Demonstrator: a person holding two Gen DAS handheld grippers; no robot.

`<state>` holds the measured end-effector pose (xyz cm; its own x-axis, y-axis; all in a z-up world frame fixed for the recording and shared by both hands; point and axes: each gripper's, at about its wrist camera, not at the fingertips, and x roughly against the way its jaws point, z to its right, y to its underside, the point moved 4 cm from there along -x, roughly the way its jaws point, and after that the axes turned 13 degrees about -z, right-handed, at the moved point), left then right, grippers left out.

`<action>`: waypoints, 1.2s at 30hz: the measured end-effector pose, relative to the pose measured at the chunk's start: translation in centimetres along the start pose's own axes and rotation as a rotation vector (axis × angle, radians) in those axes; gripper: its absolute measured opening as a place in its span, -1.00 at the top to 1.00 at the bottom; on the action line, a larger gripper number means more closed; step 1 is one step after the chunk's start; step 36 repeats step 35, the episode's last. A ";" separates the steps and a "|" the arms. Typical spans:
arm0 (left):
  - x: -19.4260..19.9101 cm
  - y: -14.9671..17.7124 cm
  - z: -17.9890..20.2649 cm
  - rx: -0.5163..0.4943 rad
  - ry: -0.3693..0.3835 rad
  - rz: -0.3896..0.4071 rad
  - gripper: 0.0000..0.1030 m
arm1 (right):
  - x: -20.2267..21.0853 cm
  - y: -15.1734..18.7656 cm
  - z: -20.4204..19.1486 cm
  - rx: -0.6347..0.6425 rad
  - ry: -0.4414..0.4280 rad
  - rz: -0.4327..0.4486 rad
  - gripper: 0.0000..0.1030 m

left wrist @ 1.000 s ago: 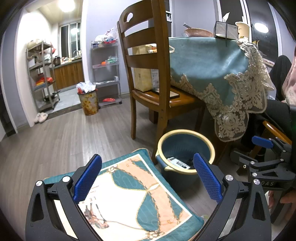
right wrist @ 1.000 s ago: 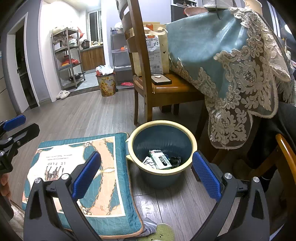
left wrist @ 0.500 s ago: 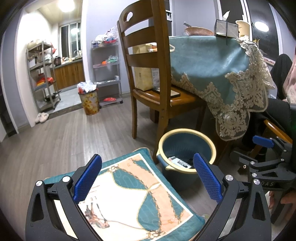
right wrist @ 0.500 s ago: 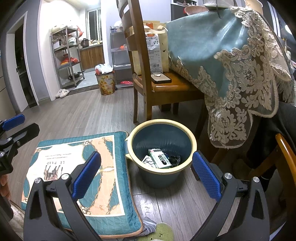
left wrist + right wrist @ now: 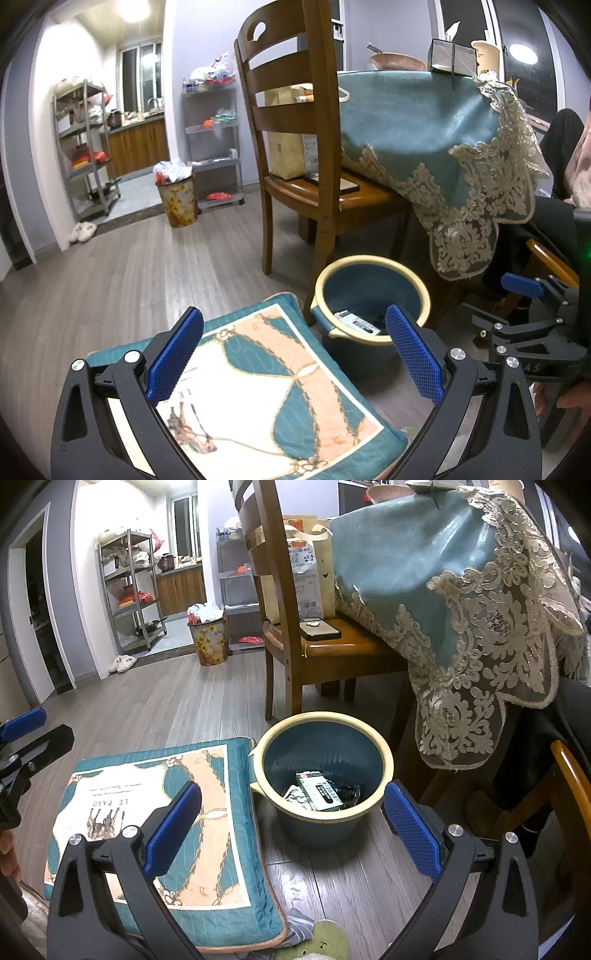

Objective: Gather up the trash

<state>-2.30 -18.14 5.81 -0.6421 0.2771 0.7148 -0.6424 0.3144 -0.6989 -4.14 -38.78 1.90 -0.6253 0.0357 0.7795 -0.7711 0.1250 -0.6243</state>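
My two fisheye views are evenly lit indoors and mostly sharp. In the left wrist view a ceiling lamp point(image 5: 132, 8) burns out to white over the kitchen, and a second round light point(image 5: 522, 53) glares at upper right. The wall beside the kitchen doorway is overexposed. The floor point(image 5: 177, 705) carries a soft sheen, and the bin point(image 5: 384, 760) throws a dim shadow on the boards in front of it. Straight lines bow toward the edges, and the corners fall off to black. My tool's near parts look slightly soft.
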 end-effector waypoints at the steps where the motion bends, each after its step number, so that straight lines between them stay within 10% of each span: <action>1: 0.0 0.0 0.0 -0.001 -0.001 0.002 -0.91 | 0.0 0.1 0.0 0.001 0.001 -0.001 -0.89; 36: -0.3 -0.1 -0.4 0.010 0.002 -0.029 -0.91 | -0.1 -0.1 0.0 -0.002 0.005 -0.015 -0.89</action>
